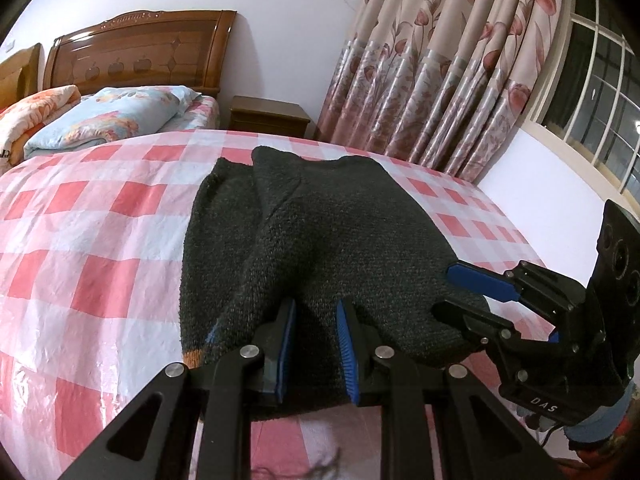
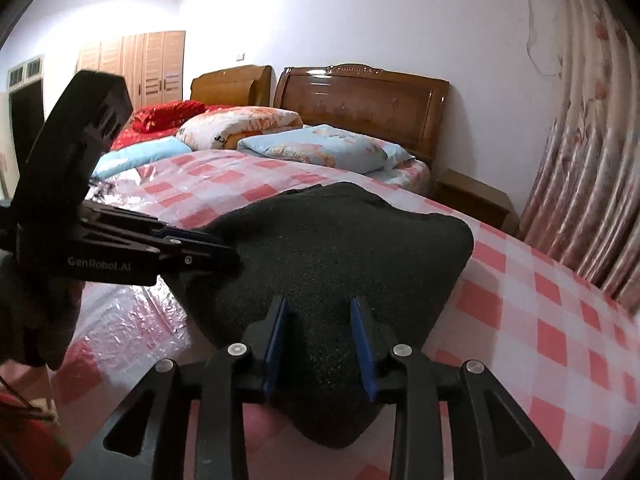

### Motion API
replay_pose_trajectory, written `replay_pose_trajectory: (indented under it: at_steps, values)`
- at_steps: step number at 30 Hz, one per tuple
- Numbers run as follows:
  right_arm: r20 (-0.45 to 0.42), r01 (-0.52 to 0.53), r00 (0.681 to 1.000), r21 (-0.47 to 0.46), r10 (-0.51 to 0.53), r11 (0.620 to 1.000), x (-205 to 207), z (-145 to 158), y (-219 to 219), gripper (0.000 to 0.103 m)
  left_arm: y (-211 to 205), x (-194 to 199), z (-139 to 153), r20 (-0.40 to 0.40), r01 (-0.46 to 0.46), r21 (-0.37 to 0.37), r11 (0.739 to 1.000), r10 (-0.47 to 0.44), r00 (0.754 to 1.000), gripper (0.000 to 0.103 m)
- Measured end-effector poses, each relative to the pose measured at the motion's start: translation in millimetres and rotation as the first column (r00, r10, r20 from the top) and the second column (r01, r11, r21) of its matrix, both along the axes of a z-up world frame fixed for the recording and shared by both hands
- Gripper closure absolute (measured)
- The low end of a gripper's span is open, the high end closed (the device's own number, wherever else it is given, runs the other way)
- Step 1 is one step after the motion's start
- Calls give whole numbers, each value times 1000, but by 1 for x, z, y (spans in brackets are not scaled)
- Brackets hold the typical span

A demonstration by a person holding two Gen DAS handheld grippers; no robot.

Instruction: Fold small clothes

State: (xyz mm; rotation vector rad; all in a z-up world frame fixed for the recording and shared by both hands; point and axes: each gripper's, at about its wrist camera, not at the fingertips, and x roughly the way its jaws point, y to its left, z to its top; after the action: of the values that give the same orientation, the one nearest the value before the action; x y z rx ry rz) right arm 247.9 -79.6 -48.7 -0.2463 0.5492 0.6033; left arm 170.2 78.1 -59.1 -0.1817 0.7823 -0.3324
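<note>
Left gripper (image 1: 316, 312) fingers pinched a fold of the dark sweater (image 1: 320, 232). Right gripper (image 2: 320, 312) likewise clamped its near edge. Sweater stretched ahead of both, lifted at the grips, over the checkered sheet (image 1: 100, 240).

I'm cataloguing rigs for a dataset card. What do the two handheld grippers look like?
Both are black linkage frames with silver pivot pins and blue ribbed pads on the fingers. The left gripper reads "GenRobot.AI"; the right gripper reads "DAS", with a thin cable below.
</note>
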Motion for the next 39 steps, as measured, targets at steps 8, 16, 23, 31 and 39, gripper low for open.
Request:
replay_pose_trajectory:
  at_steps: [8, 16, 23, 31, 39]
  values:
    - [16, -10, 1000, 11, 10, 1000, 0, -12, 5, 102, -5, 1, 1, -2, -8, 17, 1000, 8, 1000, 81]
    - [-30, -24, 999, 28, 25, 999, 17, 15, -4, 103, -14, 18, 27, -25, -12, 14, 1000, 13, 1000, 81]
    - [-32, 33, 999, 27, -32, 999, 64, 18, -3, 77, -37, 94, 21, -76, -18, 91, 996, 25, 997, 78]
    - [-56, 23, 998, 34, -21, 999, 85, 7, -16, 26, -47, 94, 28, 3, -16, 132, 991, 16, 1000, 79]
    - [-197, 137, 974, 132, -109, 982, 149, -21, -37, 0, -42, 121, 0, -1, -65, 157, 985, 66, 998, 78]
